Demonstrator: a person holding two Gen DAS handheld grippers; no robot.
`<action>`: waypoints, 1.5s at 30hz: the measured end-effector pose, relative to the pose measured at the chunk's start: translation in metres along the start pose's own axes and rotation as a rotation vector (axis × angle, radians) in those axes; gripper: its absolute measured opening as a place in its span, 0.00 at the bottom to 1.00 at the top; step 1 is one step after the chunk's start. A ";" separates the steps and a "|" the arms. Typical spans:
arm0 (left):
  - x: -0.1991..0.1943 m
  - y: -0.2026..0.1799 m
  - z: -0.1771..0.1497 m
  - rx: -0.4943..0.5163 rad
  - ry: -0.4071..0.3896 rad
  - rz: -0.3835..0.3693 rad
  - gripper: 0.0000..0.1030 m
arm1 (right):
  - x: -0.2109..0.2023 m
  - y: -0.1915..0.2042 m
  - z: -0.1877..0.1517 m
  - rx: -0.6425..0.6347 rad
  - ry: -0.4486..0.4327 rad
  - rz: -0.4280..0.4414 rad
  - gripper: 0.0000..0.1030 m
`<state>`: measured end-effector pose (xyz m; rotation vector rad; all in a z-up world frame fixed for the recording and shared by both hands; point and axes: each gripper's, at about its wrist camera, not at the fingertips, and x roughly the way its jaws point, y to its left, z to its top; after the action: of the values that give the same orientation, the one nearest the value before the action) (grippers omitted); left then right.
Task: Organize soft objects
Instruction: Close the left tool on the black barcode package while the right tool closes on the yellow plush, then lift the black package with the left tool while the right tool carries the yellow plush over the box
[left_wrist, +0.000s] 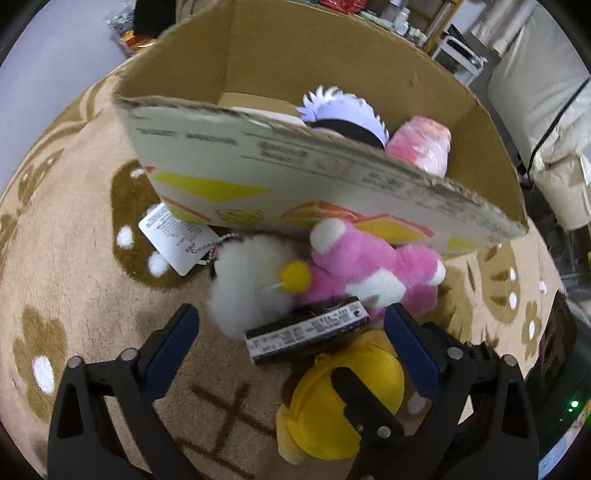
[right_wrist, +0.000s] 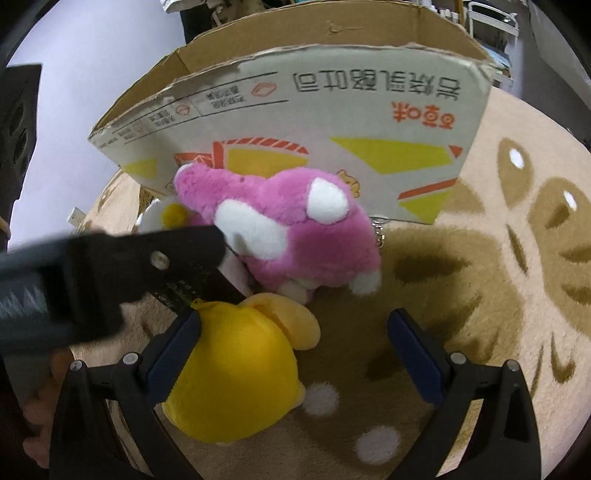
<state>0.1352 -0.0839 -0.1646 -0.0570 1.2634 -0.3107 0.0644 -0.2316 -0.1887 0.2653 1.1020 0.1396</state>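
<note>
A pink and white plush (left_wrist: 373, 266) (right_wrist: 295, 236) lies on the carpet against the cardboard box (left_wrist: 295, 173) (right_wrist: 332, 122). A white fluffy plush (left_wrist: 251, 284) with a yellow nose lies left of it. A yellow plush (left_wrist: 340, 402) (right_wrist: 236, 373) lies nearest. My left gripper (left_wrist: 291, 321) is open, with the yellow plush and a black tag (left_wrist: 306, 332) between its fingers. My right gripper (right_wrist: 293, 325) is open, its left finger touching the yellow plush. The left gripper also shows in the right wrist view (right_wrist: 110, 273). Inside the box sit a white-haired plush (left_wrist: 343, 110) and a pink plush (left_wrist: 421, 144).
A beige carpet (left_wrist: 74, 258) (right_wrist: 498, 295) with brown flower patterns covers the floor. A white paper tag (left_wrist: 173, 240) lies by the box. Shelves and covered furniture (left_wrist: 535, 92) stand behind the box.
</note>
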 end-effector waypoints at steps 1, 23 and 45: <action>0.002 -0.002 -0.001 0.005 0.007 0.008 0.85 | 0.001 0.002 -0.001 -0.003 0.003 0.004 1.00; -0.012 0.013 -0.013 -0.038 0.016 0.061 0.62 | 0.010 0.018 0.000 -0.016 0.086 0.129 0.57; -0.088 0.014 -0.026 0.023 -0.217 0.213 0.62 | -0.097 0.010 0.004 -0.067 -0.253 -0.104 0.41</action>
<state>0.0902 -0.0440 -0.0940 0.0621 1.0394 -0.1303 0.0244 -0.2460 -0.1007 0.1599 0.8561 0.0483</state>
